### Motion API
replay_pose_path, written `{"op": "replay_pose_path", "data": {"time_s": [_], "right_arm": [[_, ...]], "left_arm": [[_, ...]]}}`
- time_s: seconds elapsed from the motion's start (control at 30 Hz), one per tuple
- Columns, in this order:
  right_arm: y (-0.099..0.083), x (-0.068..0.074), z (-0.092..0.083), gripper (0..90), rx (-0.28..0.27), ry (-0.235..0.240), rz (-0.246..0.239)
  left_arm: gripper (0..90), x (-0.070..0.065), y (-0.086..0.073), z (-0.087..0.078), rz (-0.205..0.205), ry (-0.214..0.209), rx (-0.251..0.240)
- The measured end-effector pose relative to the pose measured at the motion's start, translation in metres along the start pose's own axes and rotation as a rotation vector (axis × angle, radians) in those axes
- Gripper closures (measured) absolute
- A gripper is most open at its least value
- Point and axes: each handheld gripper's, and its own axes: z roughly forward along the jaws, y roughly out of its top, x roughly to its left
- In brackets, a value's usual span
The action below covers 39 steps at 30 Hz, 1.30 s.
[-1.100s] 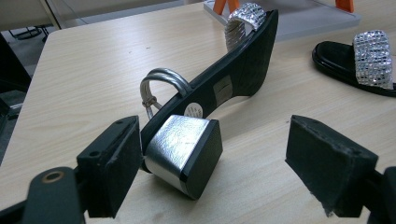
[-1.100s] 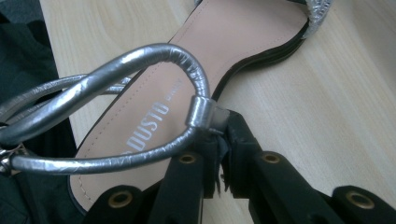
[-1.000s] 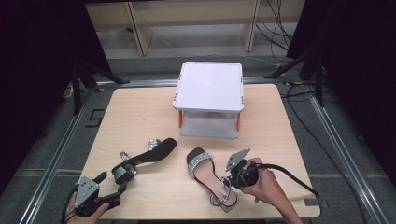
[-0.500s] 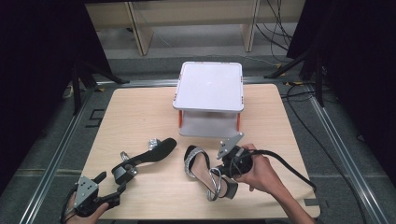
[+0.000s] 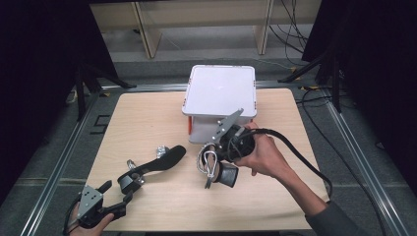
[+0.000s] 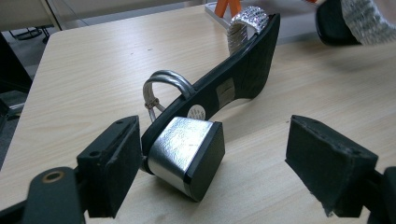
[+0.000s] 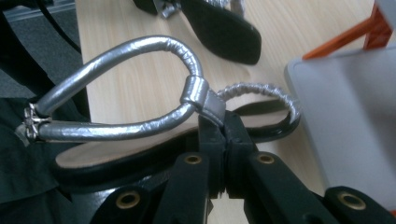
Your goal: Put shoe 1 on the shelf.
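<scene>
Two black sandals with silver straps and silver block heels. One sandal [image 5: 156, 163] [image 6: 243, 79] lies on its side on the table at the front left. My left gripper [image 5: 117, 195] [image 6: 219, 163] stands open around its heel [image 6: 184, 156], the left pad close beside it, the right pad well apart. My right gripper [image 5: 216, 151] [image 7: 226, 126] is shut on the silver strap [image 7: 140, 51] of the other sandal [image 5: 219, 169] [image 6: 355, 23]. That sandal hangs tilted above the table, just in front of the white box.
A white-topped box [image 5: 221, 91] [image 7: 345, 116] on orange legs stands at the back middle of the wooden table [image 5: 142, 123]. A black cable [image 5: 300, 157] trails from my right gripper across the table's right side.
My right gripper has risen with its sandal, lifting it off the table and carrying it toward the white box. The left gripper and its sandal have stayed put.
</scene>
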Motion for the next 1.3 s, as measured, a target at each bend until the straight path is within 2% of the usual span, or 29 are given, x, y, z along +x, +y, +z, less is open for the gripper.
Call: {"op": "replay_pose_path", "data": {"time_s": [0.03, 0.1, 0.13, 0.2, 0.23, 0.47, 0.5, 0.53, 0.6, 0.63, 0.73, 0.77, 0.9, 0.93, 0.97, 1.0, 1.03, 1.2, 1.27, 1.3], "right_arm": [[0.007, -0.001, -0.002, 88.9, -0.021, -0.016, -0.04], [0.018, -0.001, -0.007, 88.9, -0.039, 0.0, -0.042], [0.018, -0.001, -0.007, 88.9, -0.039, 0.0, -0.042], [0.037, 0.001, -0.013, 88.9, -0.064, 0.003, -0.058], [0.041, 0.003, -0.015, 88.9, -0.059, 0.014, -0.033], [0.082, -0.001, -0.021, 88.9, -0.069, 0.006, -0.054], [0.082, -0.001, -0.021, 88.9, -0.069, 0.006, -0.054], [0.094, -0.007, -0.023, 88.9, -0.083, -0.01, -0.055], [0.098, -0.009, -0.024, 88.9, -0.088, -0.015, -0.055], [0.11, -0.015, -0.028, 88.9, -0.107, -0.035, -0.055], [0.124, -0.021, -0.034, 88.9, -0.11, -0.058, -0.049], [0.131, -0.026, -0.036, 88.9, -0.126, -0.08, -0.047], [0.15, -0.041, -0.048, 88.9, -0.142, -0.116, -0.022], [0.15, -0.041, -0.048, 88.9, -0.142, -0.116, -0.022], [0.16, -0.05, -0.053, 88.8, -0.147, -0.148, -0.017], [0.162, -0.053, -0.056, 88.9, -0.14, -0.157, -0.014], [0.165, -0.057, -0.057, 88.9, -0.142, -0.172, -0.009], [0.177, -0.084, -0.059, 88.8, -0.147, -0.25, 0.031], [0.178, -0.098, -0.058, 88.8, -0.147, -0.29, 0.017], [0.179, -0.101, -0.056, 88.9, -0.139, -0.296, 0.053]], "left_arm": [[18.0, 0.0, 0.0, 0.0, 0.002, -0.003, 0.004], [18.0, 0.001, 0.001, -0.001, 0.004, 0.001, 0.01], [18.0, 0.001, 0.001, -0.001, 0.004, 0.001, 0.01], [18.0, 0.001, 0.0, -0.001, 0.002, 0.001, 0.002], [18.0, 0.001, 0.0, -0.001, 0.002, 0.0, 0.001], [18.0, 0.0, 0.0, -0.001, 0.008, 0.001, -0.002], [18.0, 0.0, 0.0, -0.001, 0.008, 0.001, -0.002], [18.0, 0.0, 0.0, -0.001, 0.007, 0.001, -0.001], [18.0, 0.001, 0.0, -0.001, 0.005, -0.002, -0.002], [18.0, 0.001, 0.001, -0.001, 0.004, -0.005, 0.0], [18.0, 0.0, 0.0, -0.001, 0.001, 0.0, -0.002], [18.0, 0.001, 0.0, -0.001, -0.005, -0.004, 0.0], [18.0, 0.001, 0.0, -0.002, 0.009, 0.001, -0.005], [18.0, 0.001, 0.0, -0.002, 0.009, 0.001, -0.005], [18.0, 0.001, 0.0, -0.001, 0.001, -0.002, -0.008], [18.0, 0.001, 0.0, -0.001, 0.003, -0.002, -0.008], [18.0, 0.002, 0.0, -0.002, 0.029, 0.007, 0.014], [18.0, 0.002, 0.0, -0.001, 0.01, -0.004, 0.003], [18.0, 0.001, -0.001, -0.001, 0.005, -0.006, -0.001], [18.0, 0.002, 0.0, -0.002, 0.01, 0.0, 0.004]]}}
